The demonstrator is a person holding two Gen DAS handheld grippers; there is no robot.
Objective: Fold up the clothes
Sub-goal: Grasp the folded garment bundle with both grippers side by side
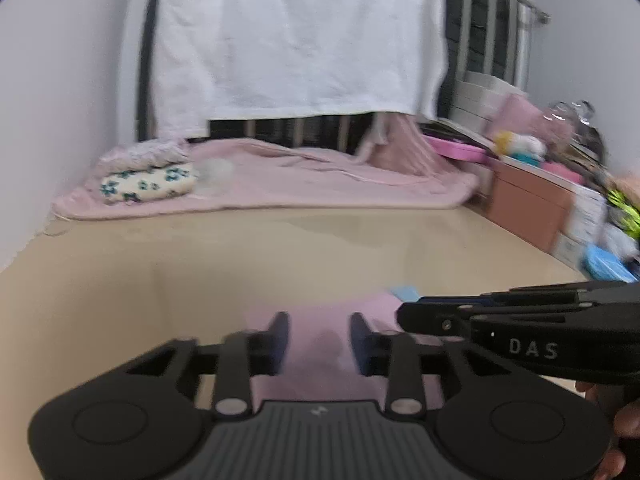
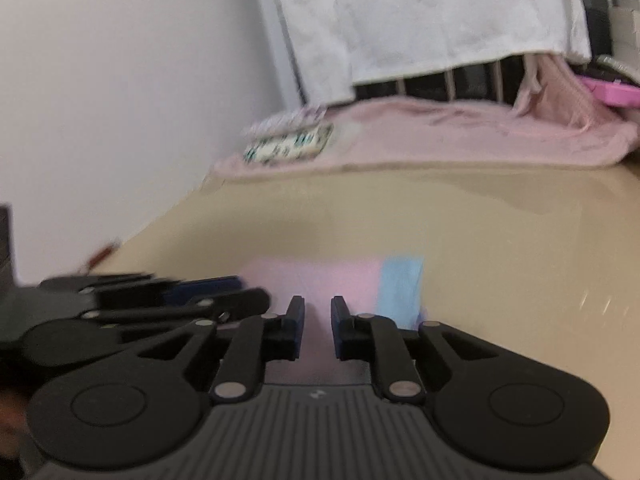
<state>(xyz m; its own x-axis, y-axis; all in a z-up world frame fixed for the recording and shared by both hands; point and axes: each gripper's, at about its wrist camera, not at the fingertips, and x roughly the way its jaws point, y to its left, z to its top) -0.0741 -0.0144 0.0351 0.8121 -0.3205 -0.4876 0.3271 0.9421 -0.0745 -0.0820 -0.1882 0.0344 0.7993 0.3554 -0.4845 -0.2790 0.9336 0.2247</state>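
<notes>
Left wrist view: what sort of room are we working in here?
Probably a bedroom at home. A pink blanket lies along the far edge of the beige surface, with folded clothes stacked on it, a white sheet hanging over a slatted frame, and cluttered boxes alongside.

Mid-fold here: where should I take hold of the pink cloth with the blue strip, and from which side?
Probably take the pink cloth at its near edge, coming in low from the front along the tan surface. It lies flat, so a pinch on an edge should lift one layer. The right gripper is open, lined up with that edge; the blue strip is on its right. Blur hides finer creases.
</notes>
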